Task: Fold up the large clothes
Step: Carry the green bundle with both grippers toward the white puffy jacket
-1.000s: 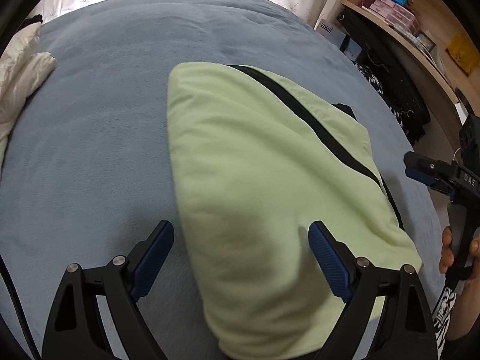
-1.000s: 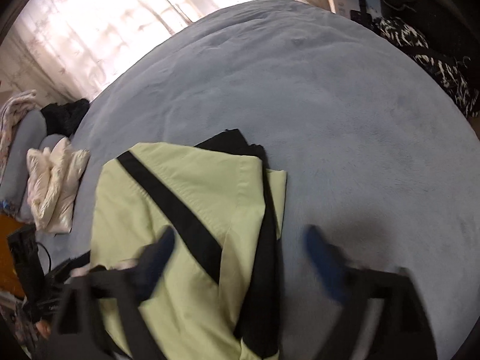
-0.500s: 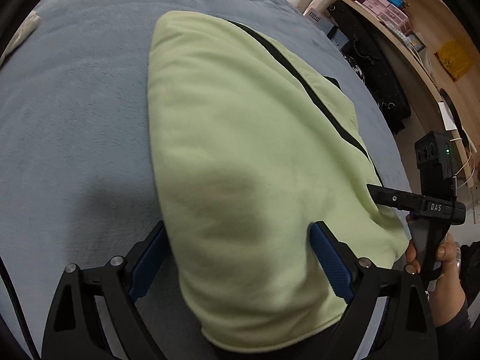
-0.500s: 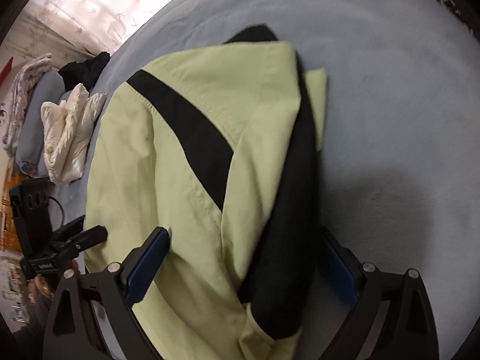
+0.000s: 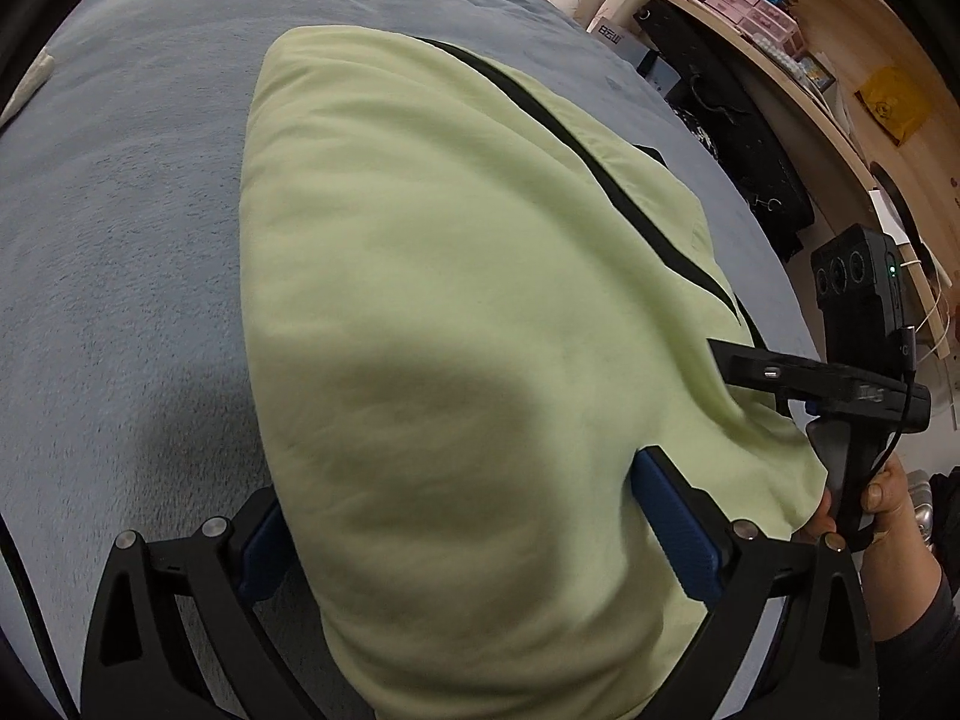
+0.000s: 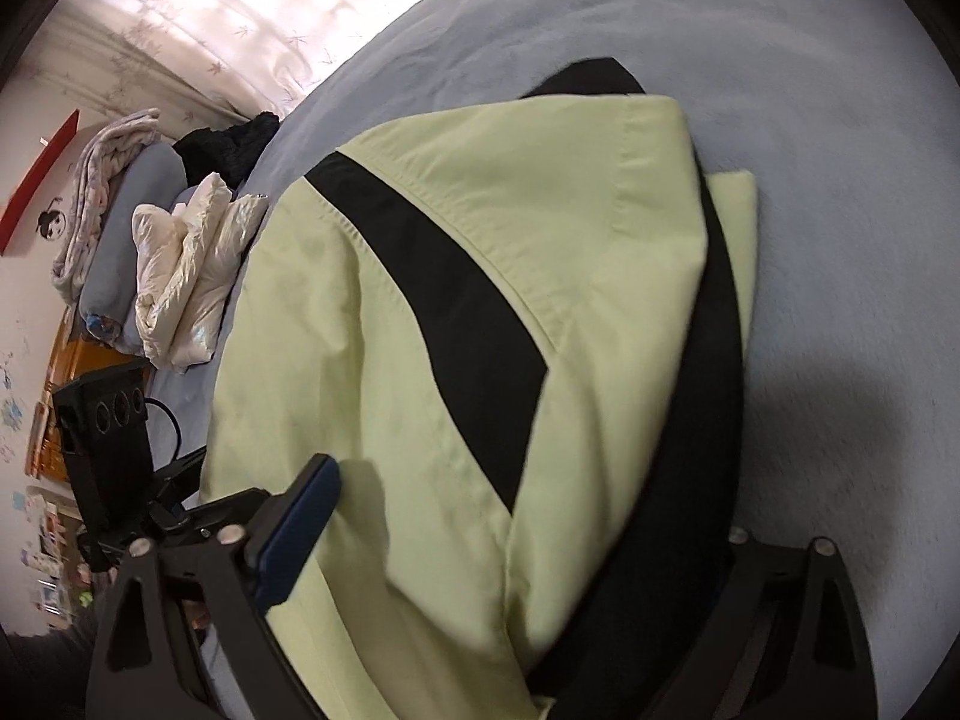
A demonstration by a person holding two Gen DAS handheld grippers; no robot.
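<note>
A folded light green garment (image 5: pixel 468 312) with black stripes lies on the blue-grey bed (image 5: pixel 120 192). It also shows in the right wrist view (image 6: pixel 480 300), with a black layer (image 6: pixel 714 360) along its right edge. My left gripper (image 5: pixel 462 516) is open, its jaws on either side of the garment's near edge. My right gripper (image 6: pixel 516 516) is open around the garment's other near corner; its right finger is hidden under the cloth. The right gripper also shows in the left wrist view (image 5: pixel 744 366), pressed into the garment's right edge.
A folded white garment (image 6: pixel 180 276) and rolled bedding (image 6: pixel 114 204) lie at the bed's far side. Wooden shelves (image 5: pixel 840 60) with boxes and a dark bag (image 5: pixel 738 138) stand beside the bed on the right.
Both grippers have moved in low onto the garment's near edge. The cloth now lies between the open fingers of each, and the right gripper pushes into the right edge.
</note>
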